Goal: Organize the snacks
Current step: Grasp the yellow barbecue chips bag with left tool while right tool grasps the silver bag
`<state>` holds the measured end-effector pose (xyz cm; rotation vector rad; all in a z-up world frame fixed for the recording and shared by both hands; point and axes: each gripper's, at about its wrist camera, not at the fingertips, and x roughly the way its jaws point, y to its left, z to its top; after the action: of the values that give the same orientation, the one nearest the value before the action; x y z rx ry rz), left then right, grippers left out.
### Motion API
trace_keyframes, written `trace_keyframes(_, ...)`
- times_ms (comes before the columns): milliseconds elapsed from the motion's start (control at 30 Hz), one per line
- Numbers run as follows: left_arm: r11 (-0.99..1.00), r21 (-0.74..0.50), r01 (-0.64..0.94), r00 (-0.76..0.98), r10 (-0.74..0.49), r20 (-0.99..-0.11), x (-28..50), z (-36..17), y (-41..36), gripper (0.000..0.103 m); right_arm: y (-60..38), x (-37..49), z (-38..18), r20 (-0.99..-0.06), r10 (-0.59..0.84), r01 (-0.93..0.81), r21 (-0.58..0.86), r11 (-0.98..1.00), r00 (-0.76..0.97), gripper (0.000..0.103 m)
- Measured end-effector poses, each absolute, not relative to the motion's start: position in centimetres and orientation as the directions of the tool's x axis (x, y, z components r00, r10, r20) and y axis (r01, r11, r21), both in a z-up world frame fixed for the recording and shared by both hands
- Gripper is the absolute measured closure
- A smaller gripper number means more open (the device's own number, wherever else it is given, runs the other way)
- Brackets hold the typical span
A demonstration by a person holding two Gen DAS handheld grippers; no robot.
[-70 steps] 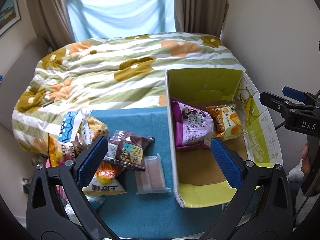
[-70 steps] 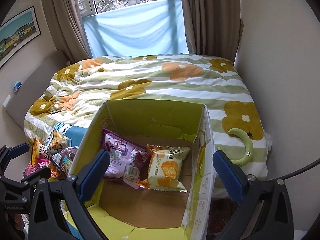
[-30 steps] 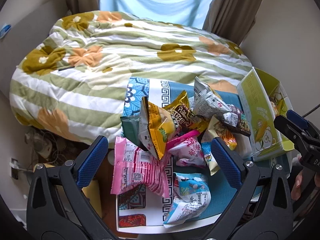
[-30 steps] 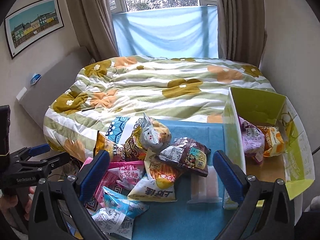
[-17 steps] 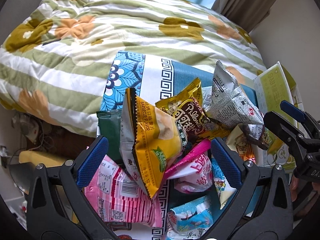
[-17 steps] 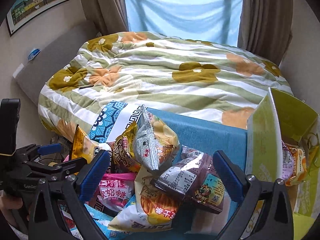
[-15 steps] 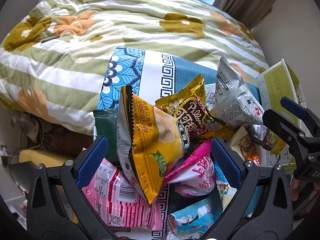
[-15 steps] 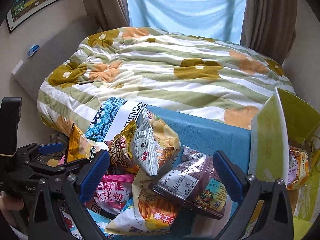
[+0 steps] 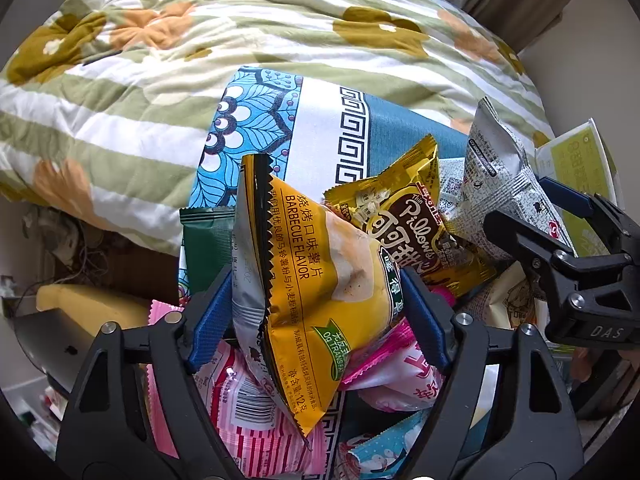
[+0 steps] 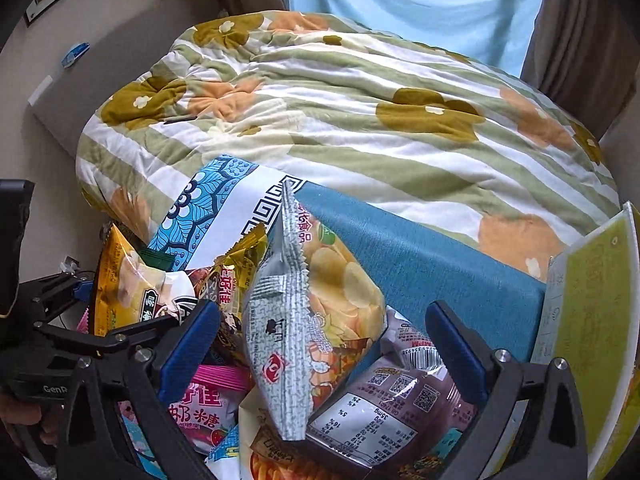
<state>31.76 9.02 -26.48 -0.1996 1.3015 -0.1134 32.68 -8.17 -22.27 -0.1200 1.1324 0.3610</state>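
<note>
Left gripper: the left gripper (image 9: 316, 312) points steeply down into the snack pile. Its jaws are closing around the yellow bag (image 9: 320, 280), and the blue pads (image 9: 210, 320) now touch both sides of this bag. A second ago the jaws stood wide above the pile, so the grasp starts only now.

Yellow bag: it stands on its edge between the left jaws, on top of the pink bag (image 9: 248, 408). The gold bag (image 9: 408, 220) lies just beyond it, to the right.

Right gripper: the right gripper (image 10: 320, 344) has come down low over the same pile. Its jaws stand wide apart and press on nothing. The silver bag (image 10: 304, 320) rises upright between them, and the purple bag (image 10: 400, 396) lies under the right jaw.

What changed: a short time ago both grippers looked at the whole pile from higher up. Now the pile fills both views, and the left jaws are much narrower.

Box: the green box (image 10: 596, 320) stands to the right of the right gripper, at the edge of the blue mat (image 10: 420, 256). Its inside is not visible now.

Meaning for the task: I judge that the step is picking. The left gripper has nearly secured the yellow bag; the right one seems ready for the silver bag. Most of the snacks are outside the box, so the task is far from finished.

Risk: the yellow bag is puffy and smooth, so it may slip or drag its neighbours when it is lifted.
</note>
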Motion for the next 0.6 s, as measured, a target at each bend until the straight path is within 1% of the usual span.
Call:
trace_keyframes(67,0.977,-0.212,-0.026,0.265,-0.198,-0.944,31.7,-26.3,8.9,0.034,-8.2,32.9,-22.8,-0.907,0.226,-0.343,0.099,0.934,0.356,0.001)
trace_keyframes(300,0.976,-0.215,-0.027,0.278,-0.200,-0.940,31.4,-25.8,8.7,0.040,-8.5,33.5,-23.2,-0.907,0.254,-0.347,0.132,0.929,0.337,0.001)
trace_keyframes(400,0.978,-0.207,-0.026,0.290,-0.191,-0.938,31.2,-25.5,8.7,0.040,-8.4,33.9,-23.5,-0.908,0.276,-0.345,0.161,0.925,0.316,0.006)
trace_keyframes(467,0.979,-0.203,-0.027,0.292,-0.186,-0.938,31.1,-25.5,8.7,0.040,-8.3,34.0,-23.7,-0.909,0.285,-0.351,0.172,0.920,0.303,0.014)
trace_keyframes(533,0.981,-0.193,-0.028,0.297,-0.177,-0.939,31.0,-25.3,8.8,0.040,-8.3,34.1,-23.8,-0.912,0.290,-0.353,0.179,0.918,0.291,0.017)
trace_keyframes(600,0.982,-0.185,-0.031,0.311,-0.166,-0.936,30.9,-24.9,9.0,0.040,-8.4,34.0,-23.7,-0.910,0.301,-0.348,0.195,0.917,0.285,0.017)
